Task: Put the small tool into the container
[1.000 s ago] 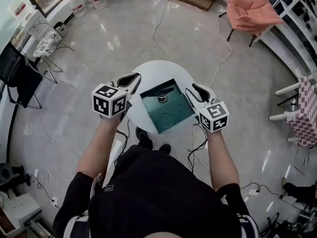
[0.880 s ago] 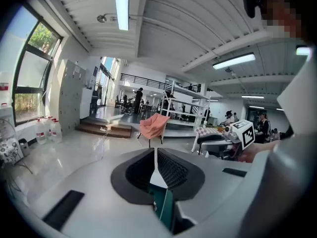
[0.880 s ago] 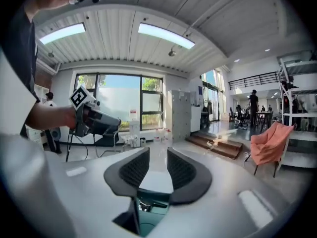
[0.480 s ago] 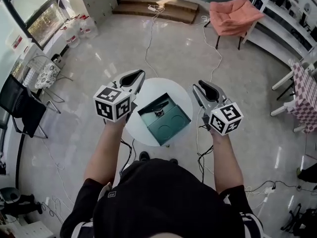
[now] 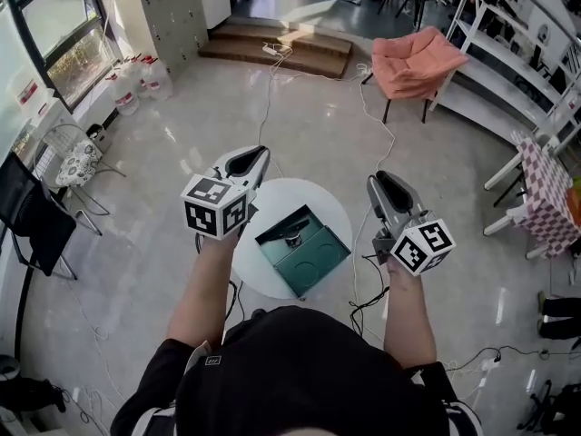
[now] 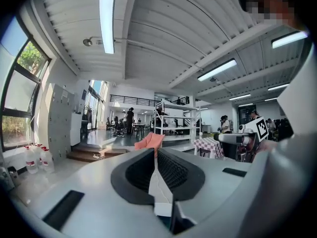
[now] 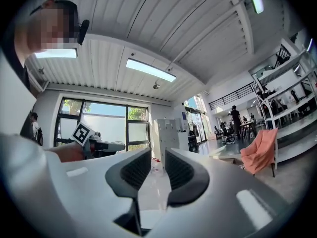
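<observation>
Your left gripper (image 5: 260, 153) sits left of centre in the head view, above the left rim of the round white table (image 5: 309, 193). Its fingers (image 6: 171, 170) are pressed together along a thin seam and hold nothing.

Your right gripper (image 5: 380, 179) is right of centre, just off the table's right edge and clear of it. Its fingers (image 7: 183, 170) stand partly apart with a narrow gap between the ribbed pads. They have just been closing, and nothing is between them; only the glossy floor and windows show through the gap.

The teal container (image 5: 313, 257) rests open on the table, in the middle of the frame, between your two grippers and below them. The small tool (image 5: 293, 238) lies inside it, near the upper wall of the box. It is too small to make out beyond a dark, partly shiny shape. Neither gripper touches the container or the tool.

An orange chair (image 5: 413, 62) stands at the upper right.
</observation>
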`<state>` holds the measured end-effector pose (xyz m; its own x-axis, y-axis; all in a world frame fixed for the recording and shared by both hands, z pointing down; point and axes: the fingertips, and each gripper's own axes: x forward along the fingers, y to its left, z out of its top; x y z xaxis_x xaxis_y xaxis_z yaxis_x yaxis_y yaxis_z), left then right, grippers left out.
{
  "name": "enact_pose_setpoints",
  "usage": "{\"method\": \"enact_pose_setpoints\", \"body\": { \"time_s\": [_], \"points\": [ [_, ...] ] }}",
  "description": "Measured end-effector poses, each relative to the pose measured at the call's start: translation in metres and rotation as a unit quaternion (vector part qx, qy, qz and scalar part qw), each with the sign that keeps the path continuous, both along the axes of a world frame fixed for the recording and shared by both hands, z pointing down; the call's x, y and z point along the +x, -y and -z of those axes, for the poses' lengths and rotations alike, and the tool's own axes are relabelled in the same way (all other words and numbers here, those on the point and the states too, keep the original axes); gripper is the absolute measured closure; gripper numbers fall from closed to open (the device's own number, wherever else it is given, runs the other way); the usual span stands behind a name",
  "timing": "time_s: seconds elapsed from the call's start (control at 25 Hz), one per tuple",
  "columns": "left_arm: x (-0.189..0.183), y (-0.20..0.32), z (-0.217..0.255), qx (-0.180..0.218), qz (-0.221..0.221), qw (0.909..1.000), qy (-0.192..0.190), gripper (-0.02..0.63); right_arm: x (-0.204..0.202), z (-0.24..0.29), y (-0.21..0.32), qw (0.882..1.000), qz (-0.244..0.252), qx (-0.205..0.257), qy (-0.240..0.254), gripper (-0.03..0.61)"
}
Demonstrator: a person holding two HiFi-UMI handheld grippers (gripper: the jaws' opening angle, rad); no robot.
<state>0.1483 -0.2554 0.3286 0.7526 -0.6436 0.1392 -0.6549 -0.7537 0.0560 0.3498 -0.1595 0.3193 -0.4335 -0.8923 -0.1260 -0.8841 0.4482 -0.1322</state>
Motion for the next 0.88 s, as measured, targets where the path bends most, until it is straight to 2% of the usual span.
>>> {"method": "enact_pose_setpoints", "body": {
  "time_s": [0.04,0.2,0.28,0.6,0.88],
  "points": [
    [0.0,0.001,-0.002,-0.001,0.0,1.0,0.003,0.589,-0.001,0.001,-0.001,1.0,0.0,0.003,-0.008,0.48],
    [-0.004,0.004,-0.012,-0.01,0.005,0.9999,0.0,0.589,-0.001,-0.009,-0.005,0.999,-0.005,-0.003,-0.053,0.546],
    [-0.01,0.007,-0.016,-0.014,0.012,0.9998,0.0,0.589,0.0,-0.017,-0.008,0.999,-0.001,-0.012,-0.051,0.566],
    [-0.028,0.009,-0.023,-0.021,0.025,0.9994,0.004,0.589,-0.005,-0.023,-0.007,1.0,0.003,-0.013,-0.028,0.569],
    [-0.033,0.003,-0.029,-0.025,0.026,0.9993,0.007,0.589,-0.015,-0.027,-0.007,0.999,-0.002,-0.018,-0.034,0.571]
  ]
}}
